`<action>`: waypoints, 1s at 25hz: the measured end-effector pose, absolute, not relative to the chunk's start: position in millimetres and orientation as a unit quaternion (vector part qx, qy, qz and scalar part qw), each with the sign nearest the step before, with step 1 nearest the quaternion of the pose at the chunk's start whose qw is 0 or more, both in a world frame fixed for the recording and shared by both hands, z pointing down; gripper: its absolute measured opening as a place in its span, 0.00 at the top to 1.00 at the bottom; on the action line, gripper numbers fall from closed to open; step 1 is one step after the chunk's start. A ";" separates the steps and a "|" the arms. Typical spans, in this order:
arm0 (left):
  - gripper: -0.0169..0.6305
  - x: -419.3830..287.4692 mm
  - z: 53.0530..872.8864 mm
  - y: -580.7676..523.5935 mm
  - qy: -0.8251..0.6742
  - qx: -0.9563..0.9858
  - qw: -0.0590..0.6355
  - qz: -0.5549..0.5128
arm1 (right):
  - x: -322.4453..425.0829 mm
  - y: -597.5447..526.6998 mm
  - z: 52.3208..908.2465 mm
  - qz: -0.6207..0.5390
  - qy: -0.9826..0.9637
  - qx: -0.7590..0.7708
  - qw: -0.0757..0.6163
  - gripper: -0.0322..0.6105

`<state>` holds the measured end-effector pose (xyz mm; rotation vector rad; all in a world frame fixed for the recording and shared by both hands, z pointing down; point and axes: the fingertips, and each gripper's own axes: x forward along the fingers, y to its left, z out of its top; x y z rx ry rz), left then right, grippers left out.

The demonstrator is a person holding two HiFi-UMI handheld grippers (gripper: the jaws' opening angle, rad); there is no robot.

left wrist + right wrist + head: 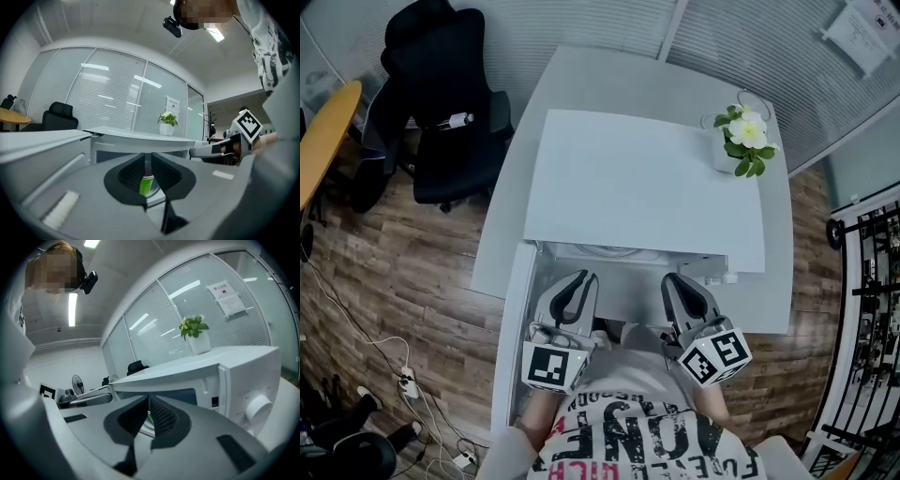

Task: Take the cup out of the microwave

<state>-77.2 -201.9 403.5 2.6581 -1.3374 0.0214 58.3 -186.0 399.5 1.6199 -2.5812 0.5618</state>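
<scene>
- Left tongs [148, 156]: jaws slightly apart, pinching nothing; small green cup [146, 184] shows through the gap.
- Right tongs [149, 398]: closed, empty.
- Cup sits on the glass turntable [156, 190] inside the white box microwave [647, 178], whose door [508, 328] is swung open to the left.
- Microwave stands on the pale grey worktop [609, 75].
</scene>
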 end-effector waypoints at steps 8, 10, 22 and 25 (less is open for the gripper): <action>0.89 -77.7 400.6 -202.0 -0.450 0.890 0.076 0.011 | 59.2 -187.0 397.1 0.181 -0.834 0.521 0.006 0.92; 0.89 -77.1 400.1 -199.9 -0.447 0.891 0.076 0.014 | 59.8 -186.8 396.0 0.181 -0.833 0.523 0.001 0.92; 0.89 -75.3 399.7 -201.4 -0.447 0.891 0.063 0.043 | 62.3 -188.2 399.5 0.183 -0.828 0.530 -0.018 0.92; 0.89 -76.9 401.2 -202.5 -0.449 0.890 0.063 0.053 | 65.9 -187.9 400.8 0.184 -0.824 0.536 -0.020 0.92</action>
